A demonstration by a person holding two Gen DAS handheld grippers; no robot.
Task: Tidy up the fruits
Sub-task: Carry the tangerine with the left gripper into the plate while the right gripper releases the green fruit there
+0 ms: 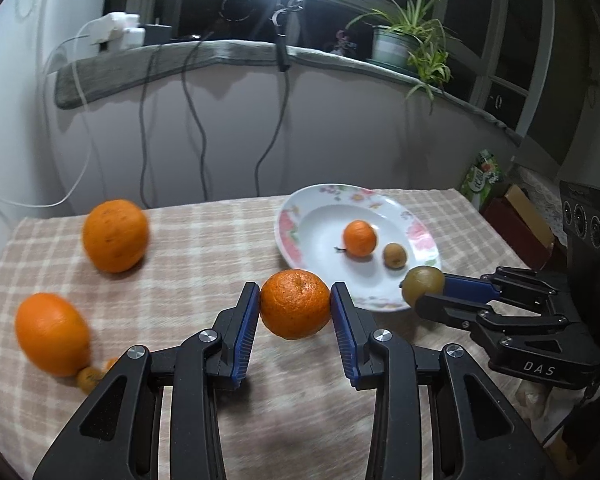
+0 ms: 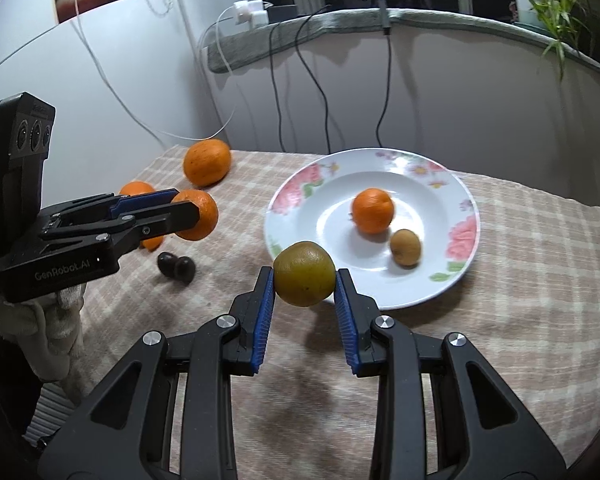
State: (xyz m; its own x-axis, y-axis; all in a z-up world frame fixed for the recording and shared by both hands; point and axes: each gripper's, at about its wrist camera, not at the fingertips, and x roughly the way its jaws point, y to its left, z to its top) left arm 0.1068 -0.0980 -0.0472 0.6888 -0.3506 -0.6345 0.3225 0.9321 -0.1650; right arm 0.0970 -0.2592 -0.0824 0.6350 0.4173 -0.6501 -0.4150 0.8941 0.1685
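Observation:
My left gripper (image 1: 295, 305) is shut on an orange tangerine (image 1: 295, 304), held above the checked cloth just left of the plate; the right wrist view shows that tangerine (image 2: 202, 216) too. My right gripper (image 2: 305, 276) is shut on a green-brown round fruit (image 2: 304, 273), hanging over the near rim of the flowered white plate (image 2: 456, 248). On the plate lie a small orange (image 2: 372, 210) and a small brown fruit (image 2: 405, 247). The left wrist view shows the plate (image 1: 300, 236) with the right gripper (image 1: 418, 292) at its near right rim.
Two big oranges (image 1: 115, 235) (image 1: 52, 334) and a small orange fruit (image 1: 87, 378) lie on the cloth at the left. Two dark fruits (image 2: 177, 267) sit near the left gripper. Cables hang from a shelf with a potted plant (image 1: 396, 42). Boxes (image 1: 516, 220) stand off the table's right edge.

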